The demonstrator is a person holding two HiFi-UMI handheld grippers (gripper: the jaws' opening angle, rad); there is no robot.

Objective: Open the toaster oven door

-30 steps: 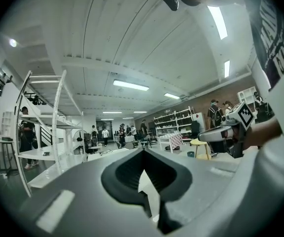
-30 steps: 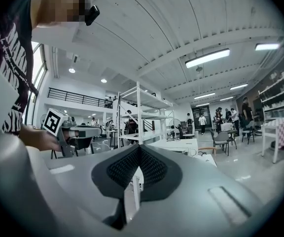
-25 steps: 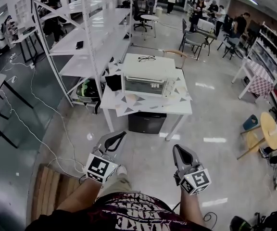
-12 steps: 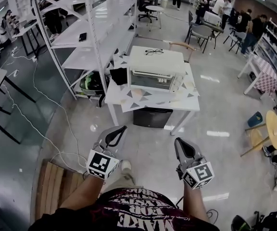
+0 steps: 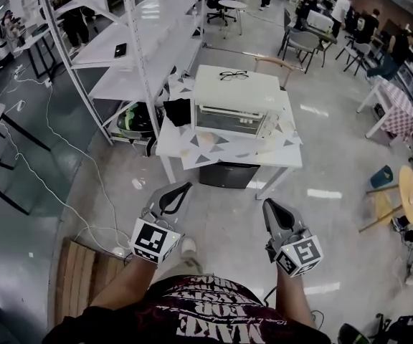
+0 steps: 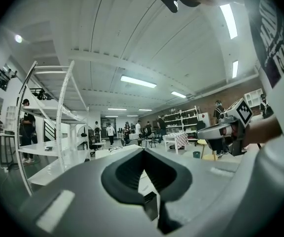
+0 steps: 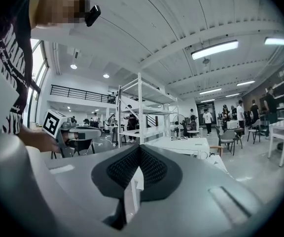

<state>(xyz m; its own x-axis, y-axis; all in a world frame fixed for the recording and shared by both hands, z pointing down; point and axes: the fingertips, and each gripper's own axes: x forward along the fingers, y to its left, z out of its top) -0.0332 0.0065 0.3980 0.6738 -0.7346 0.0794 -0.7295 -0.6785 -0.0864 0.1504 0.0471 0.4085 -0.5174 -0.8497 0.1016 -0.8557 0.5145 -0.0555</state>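
Toaster oven (image 5: 235, 110) observed well ahead, centred between grippers, door facing near, long axis left-right. Left gripper (image 5: 184, 186) and right gripper (image 5: 269, 204): jaws closed, empty.

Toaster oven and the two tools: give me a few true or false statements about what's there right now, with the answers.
1. The toaster oven has its door shut. True.
2. A pair of glasses lies on top of the oven. True.
3. The right tool touches the oven door. False: it is held well short of the white table, apart from the oven.
4. The left tool holds a cloth. False: its jaws are together on nothing.
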